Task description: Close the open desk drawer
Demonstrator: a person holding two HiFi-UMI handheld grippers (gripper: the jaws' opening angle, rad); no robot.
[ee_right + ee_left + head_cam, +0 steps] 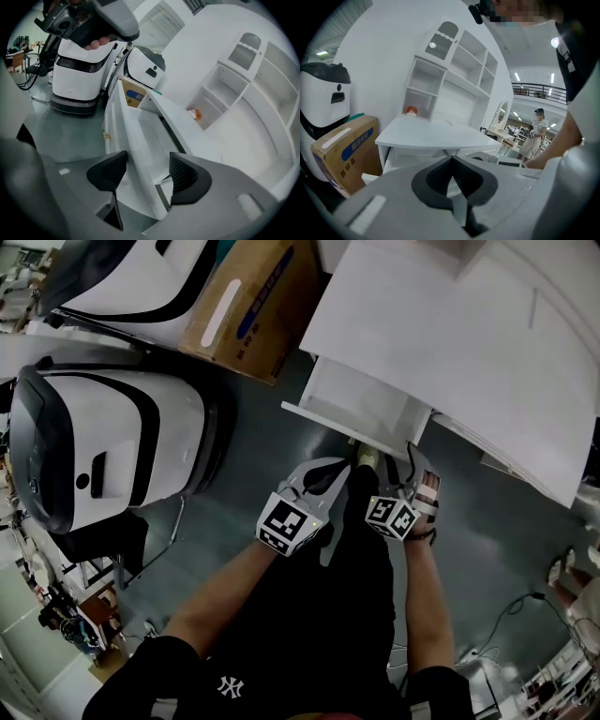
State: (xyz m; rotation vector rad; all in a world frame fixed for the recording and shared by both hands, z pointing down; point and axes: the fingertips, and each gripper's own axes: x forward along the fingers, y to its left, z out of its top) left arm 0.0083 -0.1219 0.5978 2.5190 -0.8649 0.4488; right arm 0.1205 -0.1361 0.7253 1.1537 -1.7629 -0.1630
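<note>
Under the counter (pixel 450 324) top: the drawer (pixel 364 404) stood pulled well out and looked empty, with its front panel toward the person.
Left tool (pixel 451 161): jaws were pressed together with nothing between them. It hung near the drawer front, and no contact was visible.
Right tool (pixel 147 161): jaws were spread wide and gripped nothing. The drawer's front edge showed through the gap, and neither pad was seen pressing on it.
Knob (pixel 107 136): a small brass one sat on the panel's outer face, off to the left of the right tool's gap.
Step in hand (my read): line up on the front panel before pushing. The drawer was not yet moving in.
How to do it well: put flat faces on the panel, one tool on each side of the middle, so the load was even. Push straight along the runners, level, with no downward lean. Skip the knob, since a push needs no pinch.
Risk: a one-sided push could skew the drawer and jam it. A tool tip over the top edge could get trapped under the counter top.
Finish: ease off near the end and stop when the panel sits flush.
Nearby: the cardboard box (pixel 248 306) and the white machine (pixel 112 446) sat on the floor (pixel 262 456), left of the counter and out of the drawer's path.
</note>
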